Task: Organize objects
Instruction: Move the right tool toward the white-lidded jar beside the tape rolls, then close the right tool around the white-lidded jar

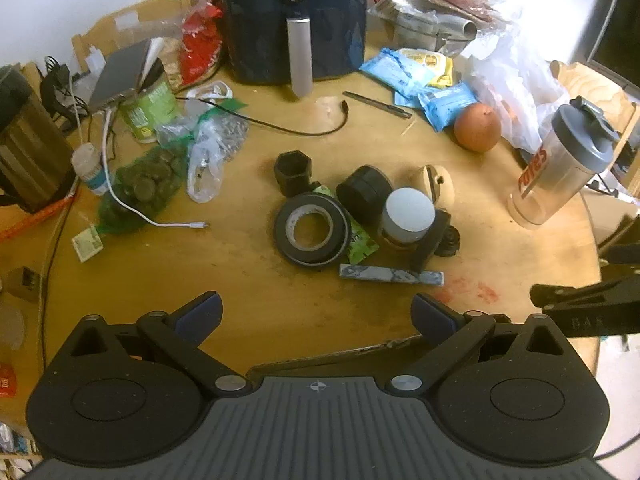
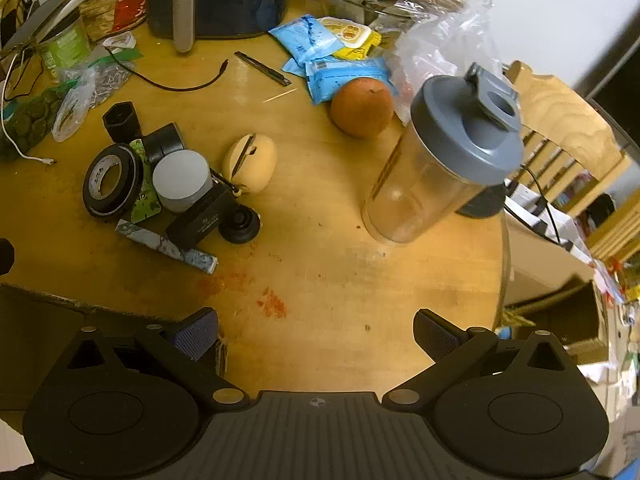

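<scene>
A cluster of small items lies mid-table: a black tape roll [image 1: 312, 229] [image 2: 112, 181], a white-lidded jar [image 1: 408, 216] [image 2: 182, 181], a black hexagonal cup [image 1: 293, 172] [image 2: 120, 120], a black round case [image 1: 364, 192], a green packet [image 1: 360, 240], a marbled bar [image 1: 390, 274] [image 2: 168, 246] and a beige wooden holder [image 1: 434, 184] [image 2: 250, 162]. My left gripper [image 1: 316, 312] hovers open in front of the cluster, holding nothing. My right gripper [image 2: 316, 334] is open over bare table, near a clear shaker bottle [image 2: 440, 160] [image 1: 560, 168] and an orange [image 2: 362, 106] [image 1: 477, 127].
A dark air fryer [image 1: 296, 16] stands at the back. Blue snack packs [image 1: 412, 76], plastic bags [image 1: 516, 80], a green can [image 1: 150, 108], a net bag of dark discs [image 1: 144, 188], cables and a black flask [image 1: 28, 148] crowd the table's edges. Wooden chairs and a cardboard box [image 2: 560, 272] lie to the right.
</scene>
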### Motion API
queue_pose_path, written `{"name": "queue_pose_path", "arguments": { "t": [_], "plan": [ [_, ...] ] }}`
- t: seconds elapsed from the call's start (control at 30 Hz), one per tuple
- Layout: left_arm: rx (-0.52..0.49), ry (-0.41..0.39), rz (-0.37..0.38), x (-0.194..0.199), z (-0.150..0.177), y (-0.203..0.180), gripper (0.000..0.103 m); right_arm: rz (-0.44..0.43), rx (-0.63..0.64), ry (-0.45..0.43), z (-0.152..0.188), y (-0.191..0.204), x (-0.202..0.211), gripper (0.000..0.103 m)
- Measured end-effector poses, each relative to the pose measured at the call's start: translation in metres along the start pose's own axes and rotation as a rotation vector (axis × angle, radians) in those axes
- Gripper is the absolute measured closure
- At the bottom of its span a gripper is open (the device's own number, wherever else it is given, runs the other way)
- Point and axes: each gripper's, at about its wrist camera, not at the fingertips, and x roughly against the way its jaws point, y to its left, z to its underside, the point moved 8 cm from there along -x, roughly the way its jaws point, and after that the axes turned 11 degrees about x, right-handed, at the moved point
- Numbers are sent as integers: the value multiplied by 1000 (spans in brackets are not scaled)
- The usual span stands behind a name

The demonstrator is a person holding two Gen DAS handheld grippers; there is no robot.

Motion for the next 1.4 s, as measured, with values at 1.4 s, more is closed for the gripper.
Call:
{"name": "queue_pose_path", "arguments": {
  "t": [1.4],
  "plan": [
    [121, 14, 22, 1, 7, 49, 1, -323, 315, -355, -87, 72, -52, 19]
  ]
}}
